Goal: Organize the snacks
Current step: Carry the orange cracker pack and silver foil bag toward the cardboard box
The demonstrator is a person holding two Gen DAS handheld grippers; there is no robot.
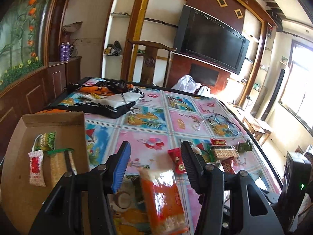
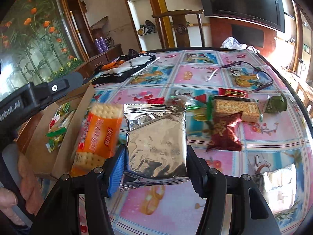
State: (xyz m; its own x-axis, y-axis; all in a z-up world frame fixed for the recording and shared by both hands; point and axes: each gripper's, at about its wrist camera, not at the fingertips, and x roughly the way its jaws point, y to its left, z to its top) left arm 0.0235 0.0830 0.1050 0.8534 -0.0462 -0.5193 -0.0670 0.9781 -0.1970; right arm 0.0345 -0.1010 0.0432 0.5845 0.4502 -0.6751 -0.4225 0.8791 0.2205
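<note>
The right tool (image 2: 154, 168) grips a silver foil snack pouch (image 2: 156, 141) above the tabletop (image 2: 195, 205); the left tool (image 1: 154, 168) stands part open around an orange cracker pack (image 1: 162, 197), contact unclear. A cardboard box (image 1: 64, 129) sits at the left edge, glasses (image 2: 242, 72) toward the far edge, and a television (image 1: 213, 41) hangs beyond.

Orange cracker pack (image 2: 97, 129), silver foil pouch (image 2: 156, 143), pink-and-blue picture-checked tablecloth (image 2: 264, 137), brown cardboard box (image 1: 19, 176)
</note>
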